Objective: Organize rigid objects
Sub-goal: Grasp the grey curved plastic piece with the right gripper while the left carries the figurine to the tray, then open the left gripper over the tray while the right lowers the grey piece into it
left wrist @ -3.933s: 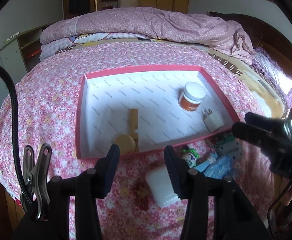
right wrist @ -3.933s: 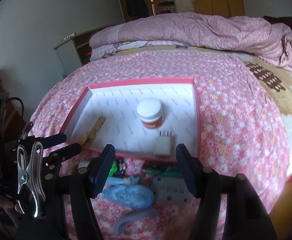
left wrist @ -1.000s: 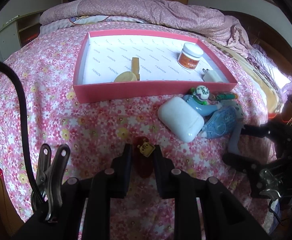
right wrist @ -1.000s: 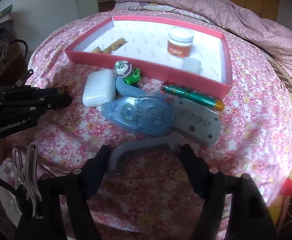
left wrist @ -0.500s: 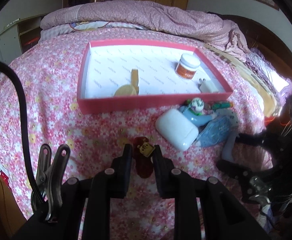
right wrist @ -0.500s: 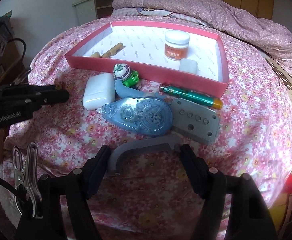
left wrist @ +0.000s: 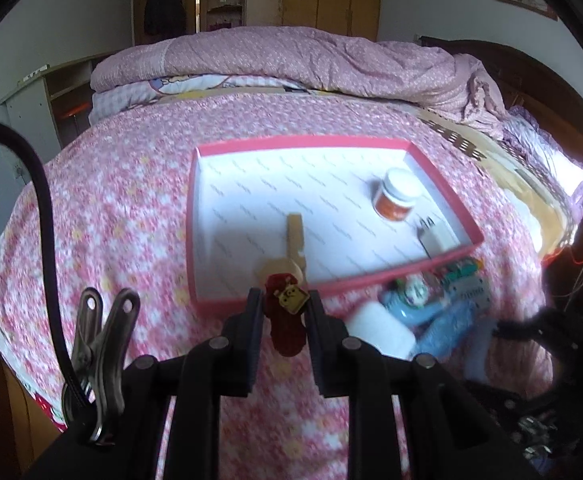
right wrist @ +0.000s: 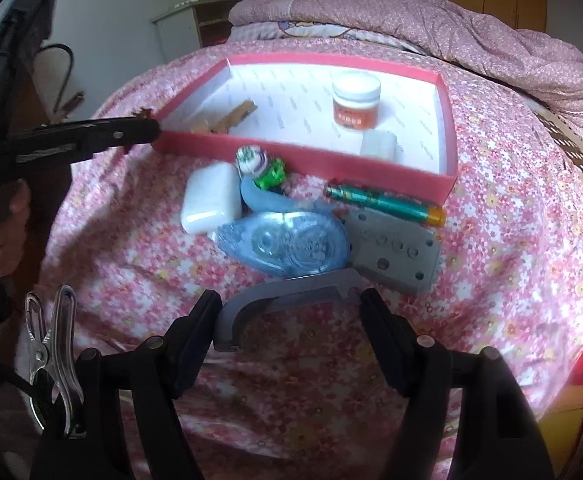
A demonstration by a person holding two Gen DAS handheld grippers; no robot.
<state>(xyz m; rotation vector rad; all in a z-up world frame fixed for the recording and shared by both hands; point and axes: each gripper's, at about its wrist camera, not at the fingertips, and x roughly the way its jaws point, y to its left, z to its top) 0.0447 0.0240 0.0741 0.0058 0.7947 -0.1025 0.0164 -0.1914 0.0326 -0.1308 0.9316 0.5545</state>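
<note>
My left gripper [left wrist: 285, 300] is shut on a small dark red piece with a yellow bear charm [left wrist: 285, 334], held above the bedspread just short of the pink tray's near rim [left wrist: 275, 298]. The right wrist view shows that gripper [right wrist: 143, 132] at the tray's left corner [right wrist: 179, 142]. My right gripper [right wrist: 291, 300] stands open and low over the bed. A grey hook-shaped part [right wrist: 287, 294] lies flat between its fingers. The tray holds a white-lidded orange jar [right wrist: 356, 100], a white plug [right wrist: 379, 144] and a wooden piece [right wrist: 231, 118].
In front of the tray lie a white case [right wrist: 211, 200], a green figurine [right wrist: 263, 168], a blue correction-tape roller [right wrist: 287, 244], a green tube [right wrist: 383, 200] and a grey perforated plate [right wrist: 395, 252]. A folded quilt [left wrist: 311, 60] lies at the bed's far end. A hand [right wrist: 3, 224] grips the left tool.
The left gripper has risen and moved toward the tray, with the red piece lifted off the bedspread. The right gripper and the grey part have stayed put.
</note>
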